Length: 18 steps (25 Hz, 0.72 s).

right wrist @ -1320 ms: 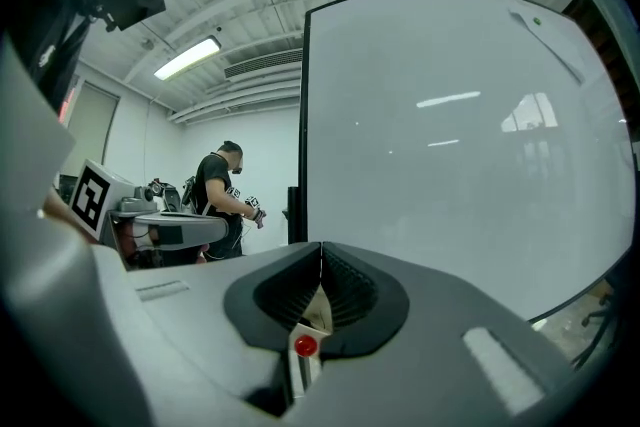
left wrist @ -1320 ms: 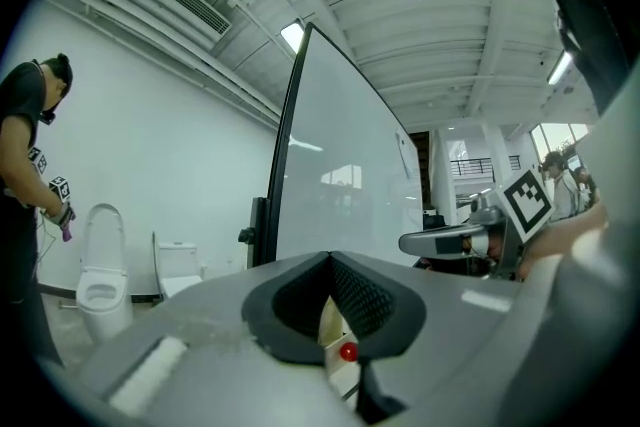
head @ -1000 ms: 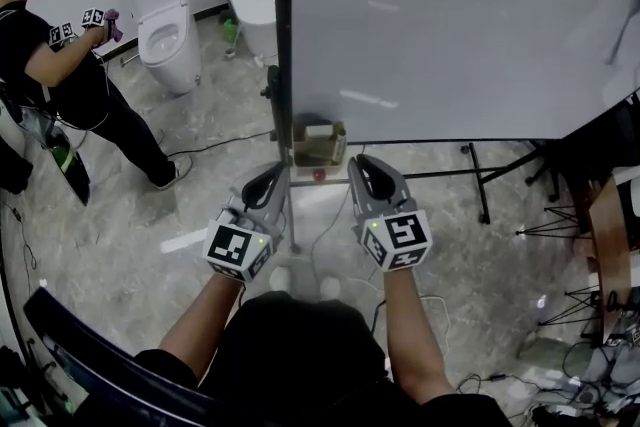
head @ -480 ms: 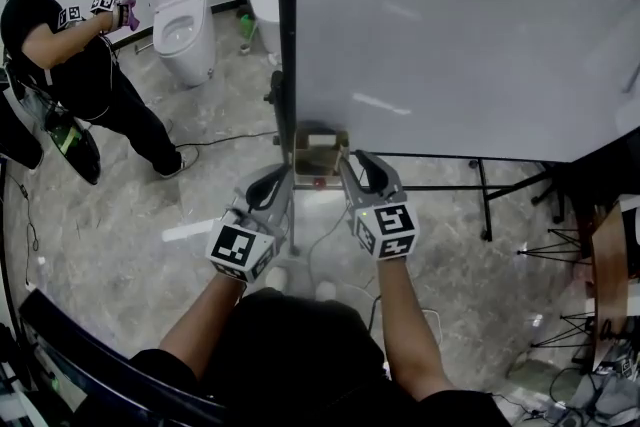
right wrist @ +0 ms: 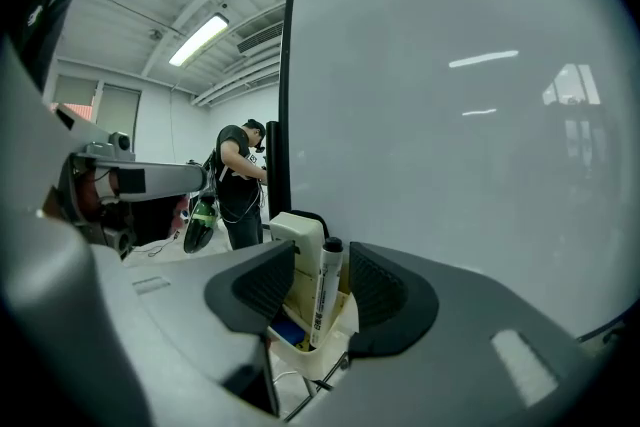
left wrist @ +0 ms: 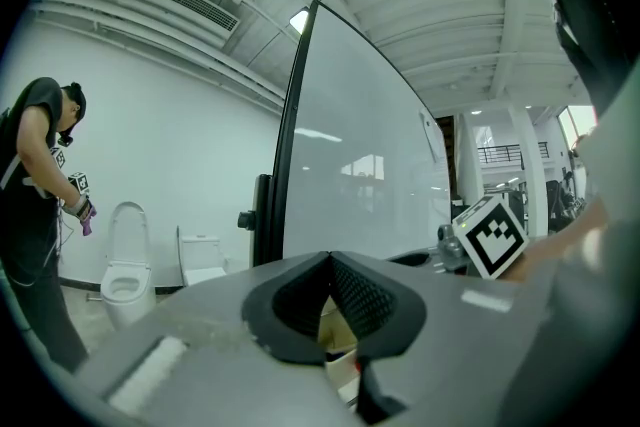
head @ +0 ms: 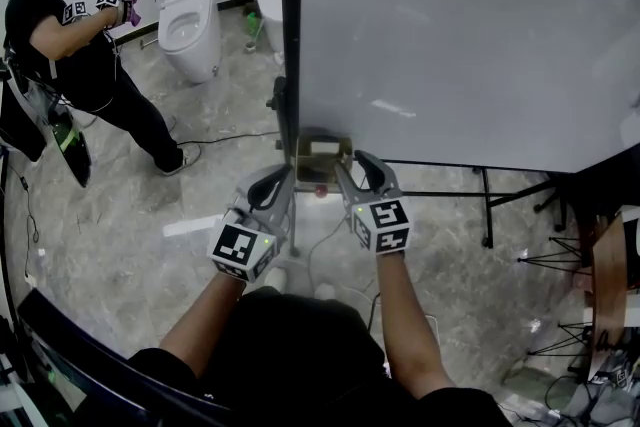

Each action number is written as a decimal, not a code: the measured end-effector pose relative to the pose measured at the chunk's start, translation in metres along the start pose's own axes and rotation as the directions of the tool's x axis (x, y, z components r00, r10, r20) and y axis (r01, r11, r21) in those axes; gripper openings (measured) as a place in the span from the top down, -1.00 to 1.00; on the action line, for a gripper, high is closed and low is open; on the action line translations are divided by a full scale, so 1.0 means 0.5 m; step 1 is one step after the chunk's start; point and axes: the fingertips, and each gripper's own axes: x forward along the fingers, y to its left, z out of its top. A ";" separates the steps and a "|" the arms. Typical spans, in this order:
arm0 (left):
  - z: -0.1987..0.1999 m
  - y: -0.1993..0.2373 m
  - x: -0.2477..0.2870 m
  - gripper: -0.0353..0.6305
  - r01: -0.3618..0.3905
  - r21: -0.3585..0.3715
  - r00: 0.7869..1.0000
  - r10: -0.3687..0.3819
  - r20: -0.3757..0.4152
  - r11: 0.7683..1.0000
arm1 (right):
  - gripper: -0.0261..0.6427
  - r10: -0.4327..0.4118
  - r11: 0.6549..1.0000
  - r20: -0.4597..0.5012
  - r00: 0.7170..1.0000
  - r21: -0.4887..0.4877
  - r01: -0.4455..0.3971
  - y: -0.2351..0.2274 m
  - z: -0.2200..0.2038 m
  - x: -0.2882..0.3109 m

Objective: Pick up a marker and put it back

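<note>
1. The right gripper (head: pixel 355 167) has just been spreading its jaws. They now stand wide with the marker (right wrist: pixel 323 290) upright between them, and neither pad presses on it.
2. In the same short span this gripper has come forward and down, from short of the holder (head: pixel 318 153) to its near edge.
3. The marker is in that holder, cap up, beside a pale block (right wrist: pixel 296 237), at the lower corner of the whiteboard (head: pixel 460 25).
4. This looks like the reach for the pick-up: the grasp is not yet made, and closing on the barrel seems the next move.
5. The left gripper (head: pixel 275 181) has its jaws together and empty, and sits just beside the right.
6. Both forearms extend forward, the right gripper tipped slightly downward and the left level.
</note>
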 end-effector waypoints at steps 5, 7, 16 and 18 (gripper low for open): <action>-0.003 0.006 0.009 0.88 0.000 -0.001 1.000 0.000 -0.007 1.000 | 0.39 0.011 1.000 -0.030 0.999 -0.010 -0.011 -0.003 -0.013 0.018; -0.001 0.008 0.015 0.88 0.002 0.000 1.000 -0.002 -0.007 1.000 | 0.39 0.014 1.000 -0.039 0.999 -0.012 -0.015 -0.005 -0.015 0.022; 0.010 0.014 0.036 0.88 0.020 0.004 1.000 -0.020 -0.003 1.000 | 0.45 0.012 1.000 -0.064 0.998 -0.020 -0.014 -0.016 -0.018 0.029; 0.009 0.012 0.037 0.88 0.023 0.003 1.000 -0.023 -0.004 1.000 | 0.46 0.009 1.000 -0.068 0.998 -0.018 -0.010 -0.017 -0.021 0.027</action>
